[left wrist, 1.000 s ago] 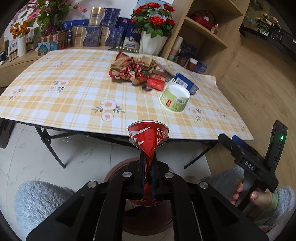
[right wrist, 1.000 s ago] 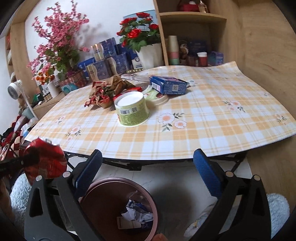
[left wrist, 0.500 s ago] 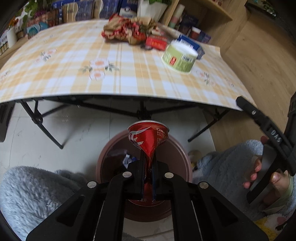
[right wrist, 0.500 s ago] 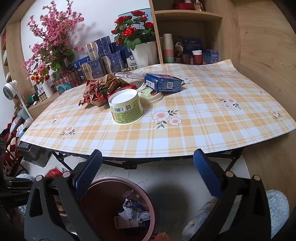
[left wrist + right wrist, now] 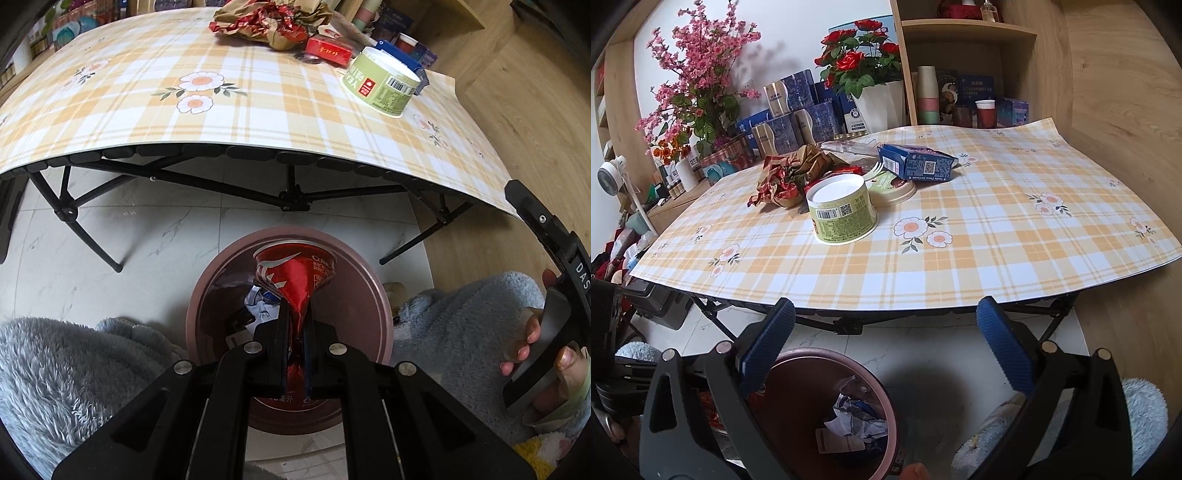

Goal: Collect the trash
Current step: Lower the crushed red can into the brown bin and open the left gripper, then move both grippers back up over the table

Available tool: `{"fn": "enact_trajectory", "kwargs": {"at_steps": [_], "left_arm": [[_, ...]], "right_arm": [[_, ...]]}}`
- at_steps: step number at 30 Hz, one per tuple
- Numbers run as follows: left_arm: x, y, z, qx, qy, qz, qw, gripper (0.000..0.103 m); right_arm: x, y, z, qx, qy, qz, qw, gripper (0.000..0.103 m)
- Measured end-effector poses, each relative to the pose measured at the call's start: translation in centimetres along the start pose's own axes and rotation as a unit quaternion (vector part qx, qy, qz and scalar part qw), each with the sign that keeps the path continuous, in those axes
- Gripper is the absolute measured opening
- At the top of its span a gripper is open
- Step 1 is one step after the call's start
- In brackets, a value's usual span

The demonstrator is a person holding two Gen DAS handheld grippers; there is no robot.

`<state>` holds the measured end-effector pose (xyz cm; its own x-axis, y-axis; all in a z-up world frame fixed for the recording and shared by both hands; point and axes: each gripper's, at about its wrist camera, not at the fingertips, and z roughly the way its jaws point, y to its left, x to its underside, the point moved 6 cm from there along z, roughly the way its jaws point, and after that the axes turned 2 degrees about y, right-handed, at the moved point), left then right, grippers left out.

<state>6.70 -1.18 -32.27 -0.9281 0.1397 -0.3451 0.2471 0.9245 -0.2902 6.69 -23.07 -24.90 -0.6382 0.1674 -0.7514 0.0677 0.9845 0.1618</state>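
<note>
Landmark: the brown round trash bin (image 5: 380, 295) on the pale tiled floor, just in front of the folding table's near edge.

1. Left gripper (image 5: 295, 325): jaws pressed tight on a crushed red cola can (image 5: 299, 273), pinching its flattened lower part. The can's open mouth flares out above the fingertips, and the can hangs directly over the bin's opening.
2. Right gripper (image 5: 886, 343): blue-padded jaws spread wide with nothing between them, hanging above the bin's far rim (image 5: 812, 352) and pointing toward the table. The hand (image 5: 543, 354) that grips its handle shows to the right of the bin.
3. Bin contents: crumpled white and blue paper scraps (image 5: 857, 417) at the bottom.
4. Table (image 5: 997, 240), beyond the bin, covered by a yellow-and-white checked cloth with daisy prints.
5. On the cloth, items well apart from the bin:
   - green paper tub (image 5: 842, 212), upside down, nearest the bin;
   - green lid (image 5: 892, 186) just behind the tub;
   - blue carton (image 5: 916, 164) lying on its side behind the lid;
   - crumpled red-and-brown wrapper (image 5: 786, 177) left of the tub;
   - red flat packet (image 5: 328, 50) beside the wrapper.
6. Grey fluffy slippers (image 5: 55, 369) on both sides of the bin.
</note>
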Motion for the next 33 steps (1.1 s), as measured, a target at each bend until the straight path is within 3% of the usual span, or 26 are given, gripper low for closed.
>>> {"fn": "enact_trajectory", "kwargs": {"at_steps": [3, 5, 7, 12, 15, 17, 25, 30, 33], "left_arm": [[0.0, 0.1, -0.1, -0.002, -0.002, -0.005, 1.0000, 0.011], [-0.2, 0.3, -0.4, -0.005, -0.011, -0.010, 0.9999, 0.032], [-0.4, 0.5, -0.8, -0.006, -0.023, -0.016, 0.9996, 0.043], [-0.7, 0.9, -1.3, -0.009, -0.038, -0.029, 0.9988, 0.058], [-0.9, 1.5, -1.8, -0.017, -0.053, -0.043, 0.9975, 0.073], [-1.1, 2.0, -2.3, -0.027, -0.064, -0.058, 0.9959, 0.090], [-2.0, 3.7, -4.9, -0.001, -0.134, -0.115, 0.9842, 0.097], [-2.6, 4.8, -7.6, 0.038, -0.202, -0.161, 0.9653, 0.097], [-2.8, 5.0, -8.5, 0.031, -0.229, -0.163, 0.9591, 0.097]], "right_arm": [[0.0, 0.0, 0.0, 0.000, -0.001, -0.001, 1.000, 0.097], [0.0, 0.0, 0.0, 0.000, -0.003, -0.003, 1.000, 0.097], [0.0, 0.0, 0.0, 0.000, -0.005, -0.006, 1.000, 0.097], [0.0, -0.1, -0.1, 0.003, -0.010, -0.009, 1.000, 0.097], [-0.1, -0.4, -0.2, 0.005, -0.014, 0.000, 1.000, 0.097], [-0.2, -0.7, -0.2, 0.001, -0.015, 0.006, 1.000, 0.097], [-0.5, -1.4, -0.6, -0.021, -0.041, 0.027, 0.999, 0.097], [-0.3, -1.1, -0.2, -0.026, -0.035, 0.027, 0.999, 0.097], [-0.4, -0.9, -0.2, -0.037, -0.044, 0.031, 0.998, 0.097]]}}
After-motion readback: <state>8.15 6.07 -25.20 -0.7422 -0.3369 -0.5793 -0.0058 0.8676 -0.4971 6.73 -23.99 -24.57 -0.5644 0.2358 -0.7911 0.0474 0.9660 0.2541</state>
